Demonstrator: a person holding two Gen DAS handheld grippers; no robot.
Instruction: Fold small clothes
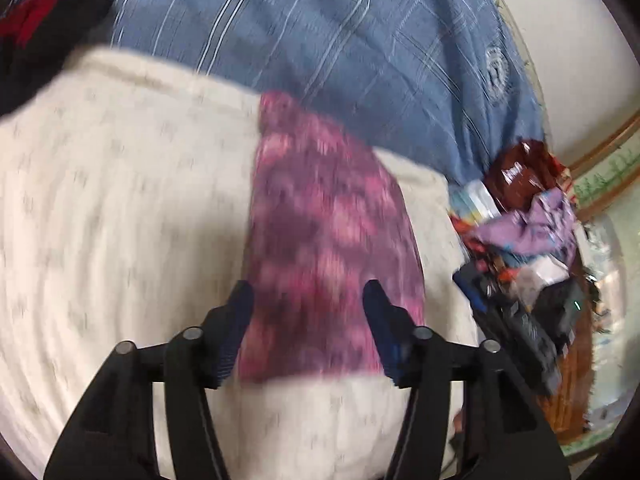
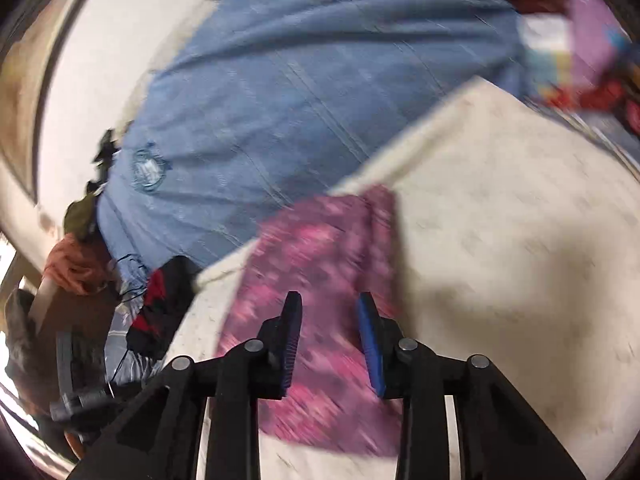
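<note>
Both jaws gape empty: left gripper and right gripper hover over the pink garment. Soft, light, floppy, I judge; I'd pinch its near corners.

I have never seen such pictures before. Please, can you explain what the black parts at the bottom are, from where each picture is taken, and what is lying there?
The black parts are two hand-held grippers, each with two fingers; a person carries one in each hand. A small wide-angle camera sits on each gripper and looks forward along its fingers, so the pictures bend at the edges.

One picture comes from the left gripper, the other from the right gripper. Both show the same things: a pink cloth lying on a cream cover, with a blue striped sheet behind it. A pile of mixed things lies at the side.

Both grippers are open and hold nothing; their fingers are over the pink cloth. The pictures are blurred.
</note>
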